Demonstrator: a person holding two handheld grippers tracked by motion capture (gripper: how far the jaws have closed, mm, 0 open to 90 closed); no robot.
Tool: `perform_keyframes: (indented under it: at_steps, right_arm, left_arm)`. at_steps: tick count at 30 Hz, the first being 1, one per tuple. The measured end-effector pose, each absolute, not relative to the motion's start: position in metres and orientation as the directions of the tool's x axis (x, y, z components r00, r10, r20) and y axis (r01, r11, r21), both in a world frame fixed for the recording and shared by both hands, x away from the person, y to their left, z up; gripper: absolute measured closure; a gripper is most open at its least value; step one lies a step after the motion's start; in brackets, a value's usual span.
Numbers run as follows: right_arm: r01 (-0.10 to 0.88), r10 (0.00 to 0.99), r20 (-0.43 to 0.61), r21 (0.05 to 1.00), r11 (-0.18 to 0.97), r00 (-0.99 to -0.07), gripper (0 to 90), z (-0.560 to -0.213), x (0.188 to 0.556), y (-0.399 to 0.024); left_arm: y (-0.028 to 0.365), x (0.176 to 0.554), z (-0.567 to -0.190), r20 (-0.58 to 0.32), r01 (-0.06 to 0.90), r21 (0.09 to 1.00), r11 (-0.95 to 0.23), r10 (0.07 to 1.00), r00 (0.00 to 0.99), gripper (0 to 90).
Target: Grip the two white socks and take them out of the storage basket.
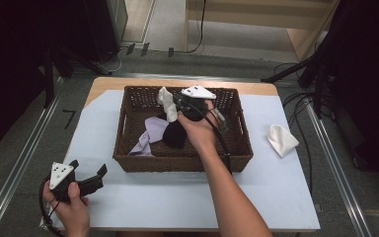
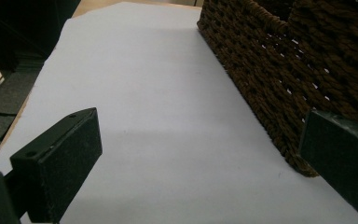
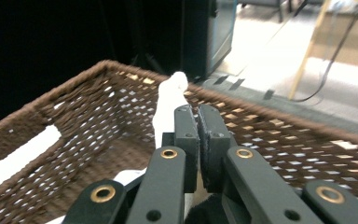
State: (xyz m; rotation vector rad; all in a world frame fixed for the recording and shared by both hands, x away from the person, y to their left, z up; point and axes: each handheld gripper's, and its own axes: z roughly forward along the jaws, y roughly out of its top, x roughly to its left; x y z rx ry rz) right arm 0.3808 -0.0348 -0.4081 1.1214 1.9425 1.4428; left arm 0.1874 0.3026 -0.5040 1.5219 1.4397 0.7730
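We see the desk [image 1: 187, 197], covered by a pale sheet, with a brown wicker basket [image 1: 128, 163] standing on its far middle part. Inside the basket lie a lilac cloth [image 1: 150, 133] at the left of the floor and a black cloth [image 1: 173, 136] just beside it, under our right hand [image 1: 200, 131]. Out on the sheet, well apart to the right of the basket, lies a folded white cloth [image 1: 281, 139]. Our right gripper [image 1: 176, 105] is over the basket's far half, and its jaws are pressed together on a white cloth [image 1: 167, 101]. In the right gripper view the two black jaws meet with almost no gap, and the white cloth [image 3: 168, 105] stands up out of them at their left side, its long axis close to upright, its rounded end pointing up above the basket's far rim [image 3: 121, 70]; the lower part hangs down behind the jaws toward the basket floor. In the high view the cloth is a narrow strip that runs from the gripper toward the back wall of the basket. Our left gripper [image 1: 86, 170] rests at the near left corner of the desk, its jaws wide apart with nothing between them; in the left gripper view they frame bare sheet and the basket's side wall [image 2: 270, 79].
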Motion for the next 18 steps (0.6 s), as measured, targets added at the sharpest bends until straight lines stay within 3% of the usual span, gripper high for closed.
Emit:
perform_keyframes:
  at_steps: [18]
  right_arm:
    - [0.264, 0.914, 0.081, 0.964, 0.029, -0.397, 88.1, -0.405, 0.370, -0.126]
  left_arm:
    - [0.302, 0.187, -0.504, -0.121, 0.435, 0.899, 0.052, 0.984, 0.132, 0.3]
